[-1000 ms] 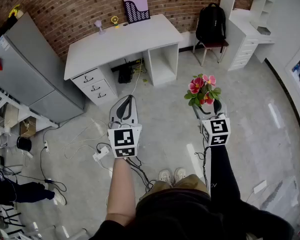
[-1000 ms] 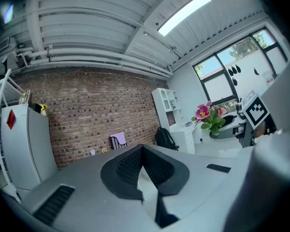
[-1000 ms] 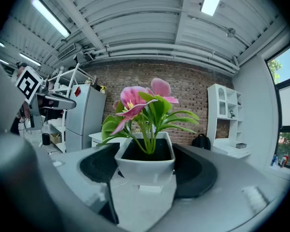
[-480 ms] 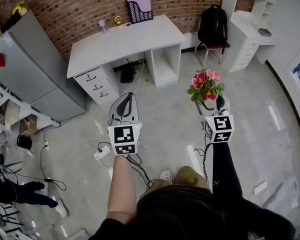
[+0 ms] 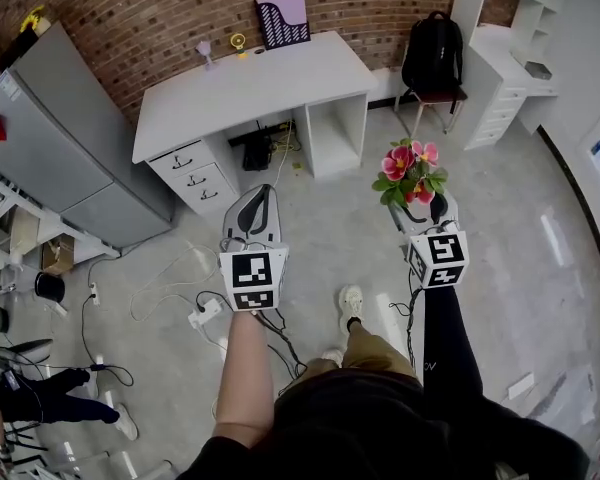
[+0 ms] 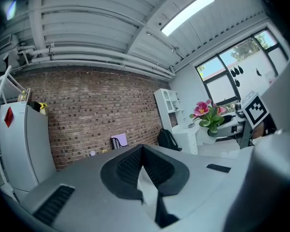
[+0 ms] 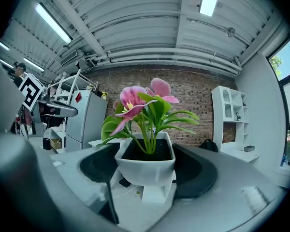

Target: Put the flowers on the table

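Pink flowers (image 5: pixel 408 173) with green leaves stand in a small white pot (image 7: pixel 146 166). My right gripper (image 5: pixel 421 214) is shut on the pot, its jaws pressing the two sides, and holds it upright in the air above the floor. In the right gripper view the flowers (image 7: pixel 144 105) rise straight up between the jaws. My left gripper (image 5: pixel 252 204) is shut with nothing in it, level with the right one; its pads (image 6: pixel 135 164) meet. The white table (image 5: pixel 310 73) stands ahead by the brick wall, a few steps away.
A purple and black file holder (image 5: pixel 282 18) and small ornaments sit at the table's back edge. A grey fridge (image 5: pixel 60 138) stands left. A black backpack (image 5: pixel 427 48) rests on a chair, next to white shelves (image 5: pixel 510 58). Cables and a power strip (image 5: pixel 205 311) lie on the floor.
The person has stepped forward, one shoe now out in front. Both grippers and the potted flowers keep their pose and have come slightly nearer the table.
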